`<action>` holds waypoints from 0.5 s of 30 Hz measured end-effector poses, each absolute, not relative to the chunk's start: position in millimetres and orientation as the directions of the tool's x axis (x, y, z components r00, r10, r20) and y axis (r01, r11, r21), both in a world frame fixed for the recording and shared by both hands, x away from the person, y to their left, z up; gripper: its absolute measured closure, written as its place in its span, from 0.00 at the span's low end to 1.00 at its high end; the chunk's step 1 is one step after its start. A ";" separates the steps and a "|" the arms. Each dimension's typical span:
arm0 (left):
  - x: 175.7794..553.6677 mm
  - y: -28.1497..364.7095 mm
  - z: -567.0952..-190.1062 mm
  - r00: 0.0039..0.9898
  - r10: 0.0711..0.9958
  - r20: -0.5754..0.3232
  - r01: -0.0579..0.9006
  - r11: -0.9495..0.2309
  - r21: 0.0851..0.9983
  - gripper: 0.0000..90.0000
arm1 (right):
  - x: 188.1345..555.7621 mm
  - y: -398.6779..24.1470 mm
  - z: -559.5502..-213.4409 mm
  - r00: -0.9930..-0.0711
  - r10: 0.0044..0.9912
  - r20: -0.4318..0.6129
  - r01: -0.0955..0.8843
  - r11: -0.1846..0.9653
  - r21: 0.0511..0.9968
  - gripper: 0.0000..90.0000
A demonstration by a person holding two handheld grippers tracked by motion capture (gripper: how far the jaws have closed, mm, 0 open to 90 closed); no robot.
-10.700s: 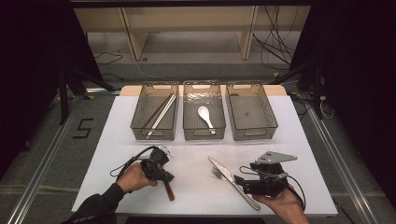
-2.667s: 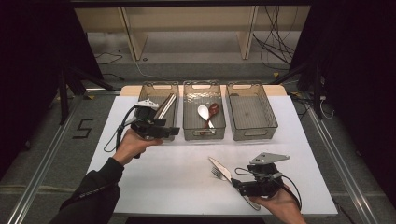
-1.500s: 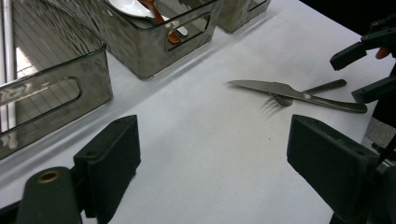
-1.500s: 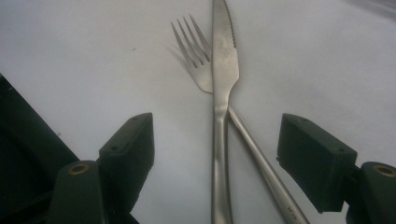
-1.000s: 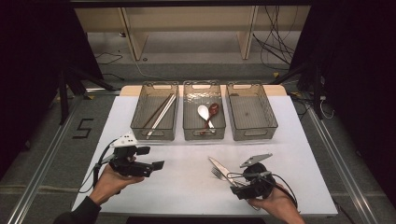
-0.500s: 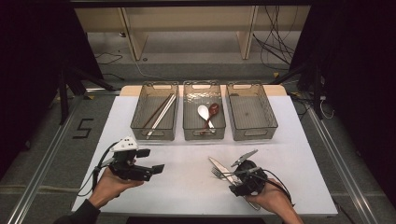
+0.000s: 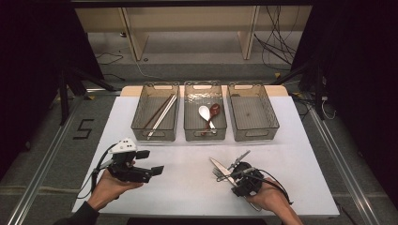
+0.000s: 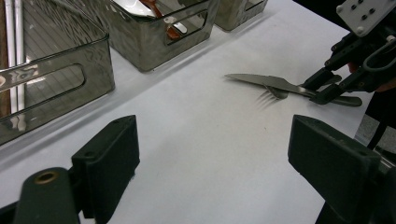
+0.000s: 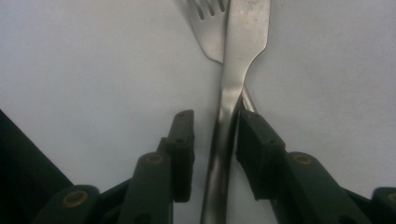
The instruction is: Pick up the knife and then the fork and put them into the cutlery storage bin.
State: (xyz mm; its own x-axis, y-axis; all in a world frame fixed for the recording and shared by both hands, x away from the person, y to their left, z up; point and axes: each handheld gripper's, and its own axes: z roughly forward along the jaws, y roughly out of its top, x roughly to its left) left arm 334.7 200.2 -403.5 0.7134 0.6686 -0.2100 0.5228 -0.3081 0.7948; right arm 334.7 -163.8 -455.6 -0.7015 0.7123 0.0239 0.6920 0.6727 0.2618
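Note:
A steel knife (image 7: 219, 167) lies across a fork (image 7: 216, 174) on the white table (image 7: 187, 187), front right. My right gripper (image 7: 233, 173) is low over their handles. In the right gripper view, the knife (image 9: 243, 42) runs between my right gripper's (image 9: 215, 119) jaws, over the fork (image 9: 205, 28). The jaws have just been closing; one pad touches the handle and a gap remains on the other side. My left gripper (image 7: 152, 162) hovers open at the front left with nothing between its jaws; its own view (image 8: 210, 154) faces the knife (image 8: 261, 81) and the right gripper (image 8: 322, 88).
Three clear grey trays stand in a row at the back. The left tray (image 7: 155, 138) holds chopsticks (image 7: 159, 115), the middle tray (image 7: 205, 137) a white spoon (image 7: 204, 112) and a red one (image 7: 214, 110), and the right tray (image 7: 257, 136) holds nothing.
The right gripper has sunk a little toward the cutlery and its jaws have narrowed around the knife handle. The left gripper, back from the trays, has kept still over the last second.

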 end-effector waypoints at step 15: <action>335.2 199.3 -405.1 0.717 0.664 -0.211 0.524 -0.313 0.793 0.18 | 341.5 -158.1 -456.4 -0.713 0.701 -0.008 0.682 0.697 0.221 0.85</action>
